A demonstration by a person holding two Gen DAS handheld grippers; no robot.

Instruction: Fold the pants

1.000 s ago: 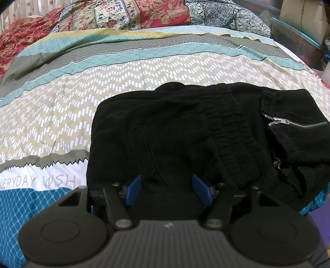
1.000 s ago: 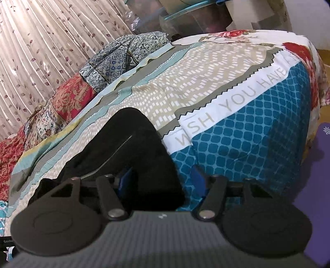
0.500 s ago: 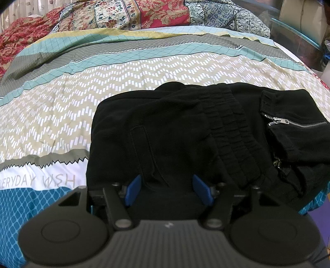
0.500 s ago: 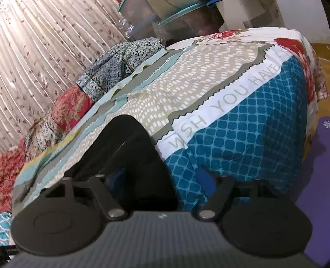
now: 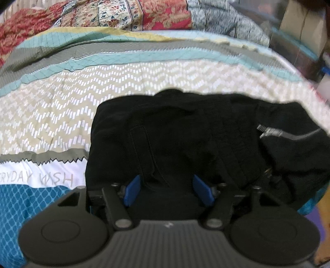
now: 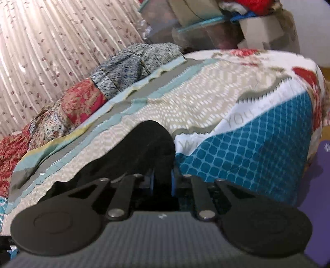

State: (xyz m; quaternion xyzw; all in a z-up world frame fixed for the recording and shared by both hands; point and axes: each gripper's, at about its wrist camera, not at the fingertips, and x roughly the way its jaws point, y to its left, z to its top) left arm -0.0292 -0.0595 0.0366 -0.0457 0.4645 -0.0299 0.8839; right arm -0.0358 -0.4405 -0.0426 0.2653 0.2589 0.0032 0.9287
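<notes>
Black pants [image 5: 185, 140], bunched and partly folded with a silver zipper [image 5: 288, 134] showing, lie on the patterned bed cover [image 5: 103, 86]. Left gripper [image 5: 168, 190] is opening, pads apart over the cloth; right gripper [image 6: 163, 181] is closing, pinching a pants edge.

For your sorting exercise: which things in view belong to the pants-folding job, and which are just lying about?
Job: black pants; left hand-held gripper; right hand-held gripper, closing on the pants.

Lying about: bedspread; floral quilt; curtain; purple mat.
</notes>
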